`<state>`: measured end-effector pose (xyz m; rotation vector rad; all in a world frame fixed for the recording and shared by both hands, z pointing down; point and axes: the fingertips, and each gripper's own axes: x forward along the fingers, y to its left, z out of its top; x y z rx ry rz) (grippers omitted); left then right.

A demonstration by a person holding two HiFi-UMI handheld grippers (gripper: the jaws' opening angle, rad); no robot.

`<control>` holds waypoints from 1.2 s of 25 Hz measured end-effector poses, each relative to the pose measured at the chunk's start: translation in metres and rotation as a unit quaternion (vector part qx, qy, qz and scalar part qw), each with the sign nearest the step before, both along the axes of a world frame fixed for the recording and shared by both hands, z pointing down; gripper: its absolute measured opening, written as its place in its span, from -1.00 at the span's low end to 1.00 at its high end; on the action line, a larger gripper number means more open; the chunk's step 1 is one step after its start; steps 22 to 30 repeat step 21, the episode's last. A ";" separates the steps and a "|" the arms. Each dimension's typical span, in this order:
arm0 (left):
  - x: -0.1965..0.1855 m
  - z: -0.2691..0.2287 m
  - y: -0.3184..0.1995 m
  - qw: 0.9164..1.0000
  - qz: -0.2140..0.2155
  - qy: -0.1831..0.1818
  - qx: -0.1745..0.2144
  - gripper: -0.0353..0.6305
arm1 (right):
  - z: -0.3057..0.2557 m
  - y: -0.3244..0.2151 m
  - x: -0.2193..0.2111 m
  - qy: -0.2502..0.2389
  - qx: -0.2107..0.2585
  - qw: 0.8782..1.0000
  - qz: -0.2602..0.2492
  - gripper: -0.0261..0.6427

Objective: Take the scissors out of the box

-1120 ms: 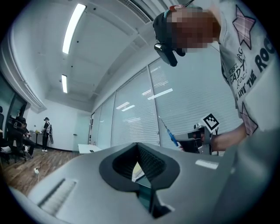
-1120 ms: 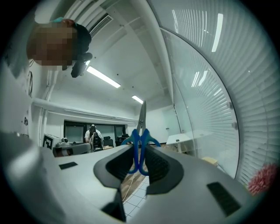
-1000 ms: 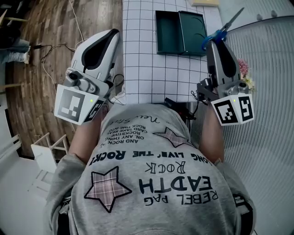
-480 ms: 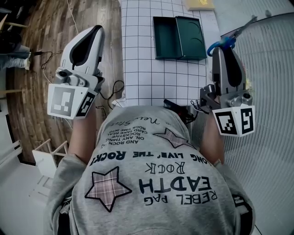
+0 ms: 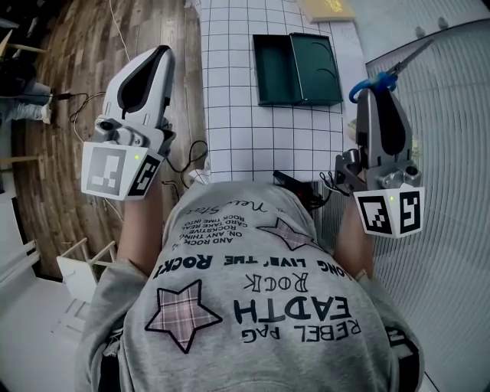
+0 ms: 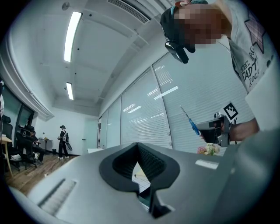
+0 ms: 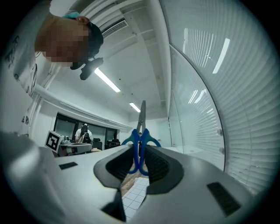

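Note:
Blue-handled scissors point(image 5: 374, 81) stick out of my right gripper point(image 5: 373, 90), blades pointing up and right over the blinds. In the right gripper view the pads press on the blue handles and the blade point(image 7: 142, 116) stands upright above my right gripper point(image 7: 139, 153). The dark green box point(image 5: 272, 73) lies open on the white gridded table point(image 5: 245, 122), and nothing shows inside it. My left gripper point(image 5: 161, 52) hangs over the table's left edge, tips together with nothing between them. The left gripper view shows my left gripper point(image 6: 138, 151) and the scissors point(image 6: 191, 124) far off.
A yellowish flat item point(image 5: 331, 8) lies beyond the box. Slatted blinds point(image 5: 444, 153) run along the right, wooden floor point(image 5: 69, 84) along the left. Cables point(image 5: 191, 164) hang at the table's near edge. Flowers point(image 6: 208, 149) sit near the right hand. A person point(image 6: 63, 140) stands far off.
My left gripper has drifted left, off the table's edge. My right gripper has moved right and slightly back from the box, carrying the scissors with it.

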<state>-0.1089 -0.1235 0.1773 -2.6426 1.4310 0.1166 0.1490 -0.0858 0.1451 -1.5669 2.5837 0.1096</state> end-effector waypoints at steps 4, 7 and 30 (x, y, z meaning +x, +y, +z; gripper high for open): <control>-0.001 0.001 0.003 1.000 0.002 0.002 0.004 -0.92 | 0.001 0.004 0.000 0.003 0.006 1.000 0.005 -0.64; -0.002 0.003 0.004 1.000 0.004 0.005 0.005 -0.92 | 0.002 0.005 -0.001 0.004 0.007 1.000 0.007 -0.64; -0.004 0.007 -0.003 1.000 0.001 0.006 0.003 -0.92 | 0.006 -0.003 -0.005 0.013 0.011 1.000 0.009 -0.64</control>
